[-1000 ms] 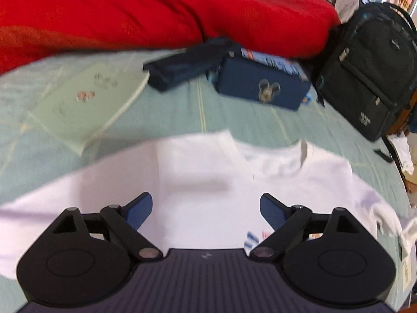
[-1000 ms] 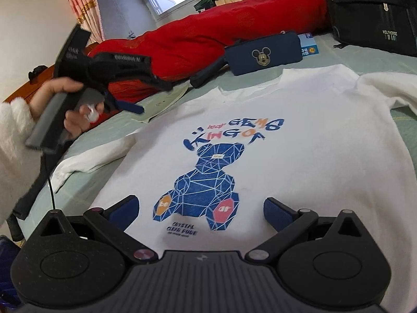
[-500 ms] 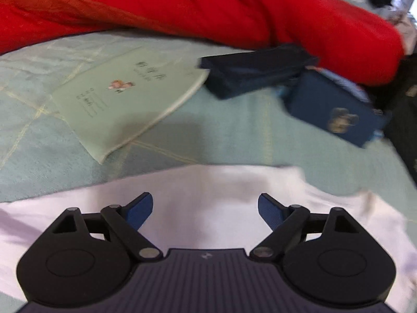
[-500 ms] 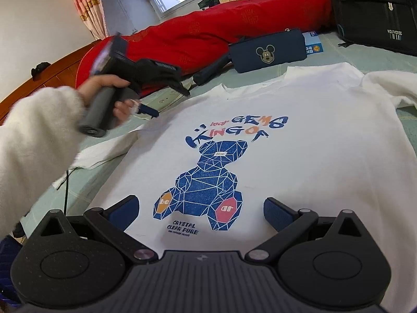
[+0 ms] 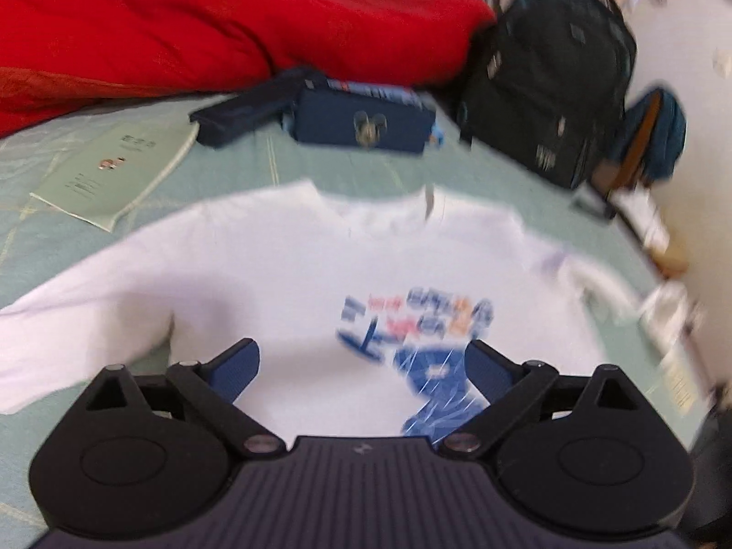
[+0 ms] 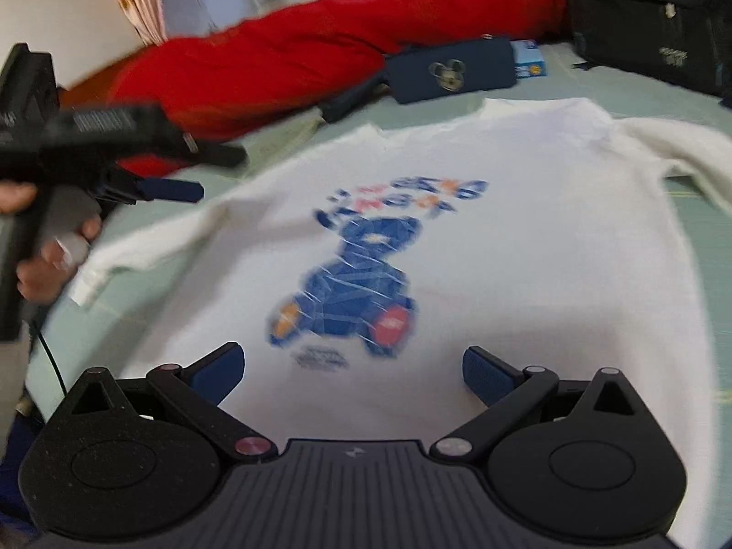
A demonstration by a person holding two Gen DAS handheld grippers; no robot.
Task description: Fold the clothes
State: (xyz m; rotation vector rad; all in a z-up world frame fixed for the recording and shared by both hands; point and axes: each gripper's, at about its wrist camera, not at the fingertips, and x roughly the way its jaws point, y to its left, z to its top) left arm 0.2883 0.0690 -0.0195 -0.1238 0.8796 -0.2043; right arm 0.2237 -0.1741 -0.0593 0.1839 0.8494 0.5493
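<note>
- The sweatshirt lies spread flat on the bed, front up, collar toward the far side.
- One sleeve stretches left, the other sleeve right.
- Behind the collar lies a pouch; a second case touches its left end.
- A booklet lies left of these, beside the shoulder.
- A quilt is heaped along the far edge.
- A backpack stands at the far right.
- The left gripper hangs over the left sleeve; the right gripper over the hem.
</note>
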